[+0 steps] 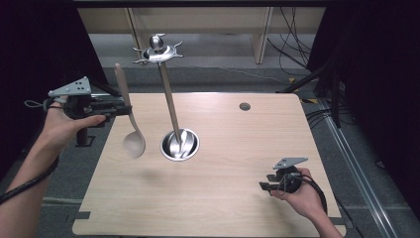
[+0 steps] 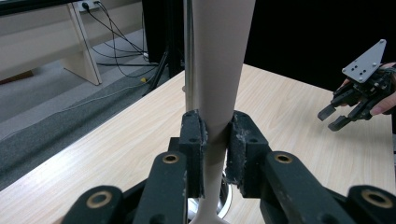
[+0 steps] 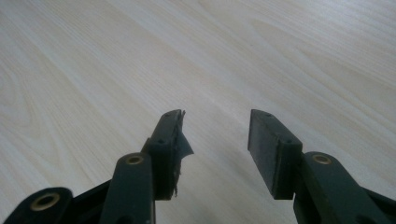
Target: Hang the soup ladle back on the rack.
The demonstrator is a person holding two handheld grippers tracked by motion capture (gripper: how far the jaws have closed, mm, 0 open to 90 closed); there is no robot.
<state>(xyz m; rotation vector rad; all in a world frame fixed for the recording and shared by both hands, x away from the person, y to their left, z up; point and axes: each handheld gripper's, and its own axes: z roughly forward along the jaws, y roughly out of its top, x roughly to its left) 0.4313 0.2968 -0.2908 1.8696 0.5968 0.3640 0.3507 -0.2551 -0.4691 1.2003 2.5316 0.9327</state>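
1. A light wood-grain table point(image 1: 237, 163) is seen from above, with a grey carpeted floor point(image 1: 59, 163) around it and cables point(image 1: 292, 44) at the far right.
2. A metal utensil stand is set on the table left of centre: a round shiny base point(image 1: 180, 144), a slim upright pole point(image 1: 169, 99) and a top ring with hooks point(image 1: 158, 51).
3. The left gripper point(image 1: 130, 110) is held above the table's left edge by the person's left hand point(image 1: 62, 126). A grey three-cornered plate point(image 1: 72, 87) is carried on top of it.
4. The left jaws are pressed against the handle of a beige spoon point(image 1: 130, 119). In the left gripper view the handle point(image 2: 219, 70) is seen pinched between the two pads point(image 2: 192, 149).
5. The spoon is held clear of the table, roughly upright, handle up and bowl point(image 1: 134, 143) down, just left of the stand's base and apart from it.
6. The right gripper point(image 1: 266, 187) is held low over the table's near right area by the right hand point(image 1: 302, 196).
7. In the right gripper view its jaws are spread, with only bare tabletop point(image 3: 140, 70) between them.
8. A small round grommet point(image 1: 244, 106) is noted near the table's far edge.
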